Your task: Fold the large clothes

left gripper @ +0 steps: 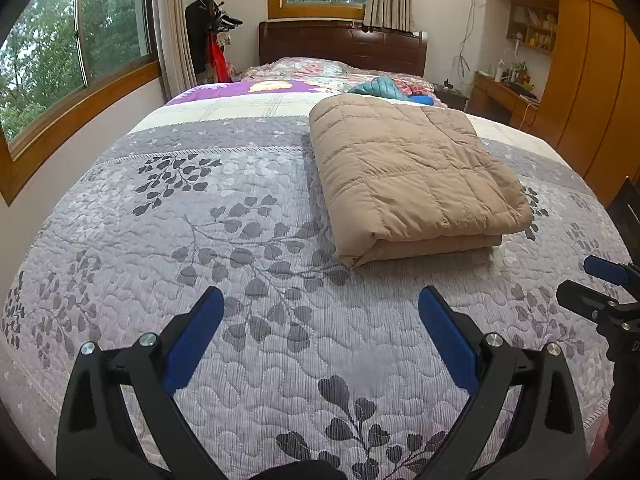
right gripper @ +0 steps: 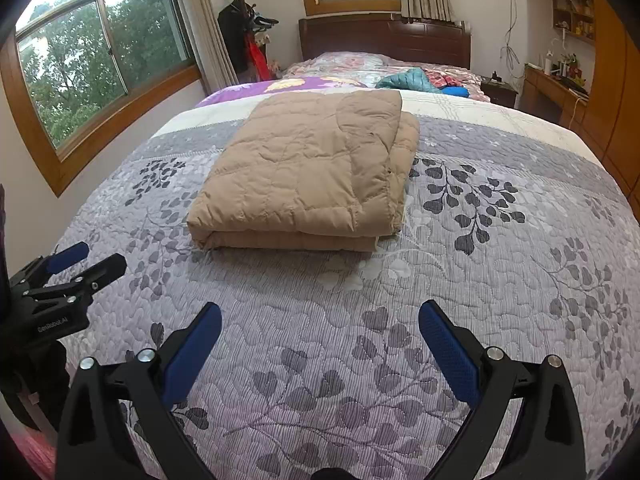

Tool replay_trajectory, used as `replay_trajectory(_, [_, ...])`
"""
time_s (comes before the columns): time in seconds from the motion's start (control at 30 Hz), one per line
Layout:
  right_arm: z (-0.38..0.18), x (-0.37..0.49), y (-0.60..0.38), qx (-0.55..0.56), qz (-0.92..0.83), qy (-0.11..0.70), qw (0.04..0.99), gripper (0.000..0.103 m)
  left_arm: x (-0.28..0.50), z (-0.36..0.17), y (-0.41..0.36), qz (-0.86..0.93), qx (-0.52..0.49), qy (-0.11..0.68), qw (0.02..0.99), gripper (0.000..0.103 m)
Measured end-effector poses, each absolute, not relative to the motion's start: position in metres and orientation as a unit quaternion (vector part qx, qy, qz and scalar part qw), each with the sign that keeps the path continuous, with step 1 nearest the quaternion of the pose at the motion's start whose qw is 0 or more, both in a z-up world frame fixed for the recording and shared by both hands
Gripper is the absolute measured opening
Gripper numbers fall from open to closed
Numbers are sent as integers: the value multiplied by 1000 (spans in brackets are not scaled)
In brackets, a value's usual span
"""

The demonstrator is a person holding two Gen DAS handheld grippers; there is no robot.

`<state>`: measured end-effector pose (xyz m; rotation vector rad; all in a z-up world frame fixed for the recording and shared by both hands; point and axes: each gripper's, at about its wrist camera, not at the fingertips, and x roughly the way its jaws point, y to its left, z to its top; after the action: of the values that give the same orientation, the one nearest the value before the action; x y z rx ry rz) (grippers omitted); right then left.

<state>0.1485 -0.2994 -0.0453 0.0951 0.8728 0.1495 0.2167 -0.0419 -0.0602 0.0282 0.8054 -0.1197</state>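
Observation:
A tan quilted garment [left gripper: 412,172] [right gripper: 308,172] lies folded into a thick rectangle on the grey leaf-patterned bedspread [left gripper: 240,280] [right gripper: 500,260], with its folded edge toward me. My left gripper [left gripper: 322,300] hovers open over the bedspread, short of the bundle and to its left, with nothing between its blue pads. The right gripper [right gripper: 320,314] is also open and holds nothing, just in front of the bundle's near edge. Each gripper shows at the side of the other's view: the right gripper [left gripper: 592,288] and the left gripper [right gripper: 88,260].
A teal jacket [left gripper: 376,88] [right gripper: 408,80] and other clothes lie near the pillows by the dark headboard [left gripper: 340,46]. Windows [left gripper: 72,48] line the left wall, a coat rack [left gripper: 210,24] stands in the corner, and wooden cabinets and a desk [left gripper: 508,96] run along the right.

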Motion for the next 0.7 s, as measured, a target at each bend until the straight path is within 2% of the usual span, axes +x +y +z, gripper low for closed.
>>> replay_trajectory(0.7, [-46, 149, -299, 45, 74, 421, 903, 99, 216, -60, -42, -59, 15, 392, 918, 97])
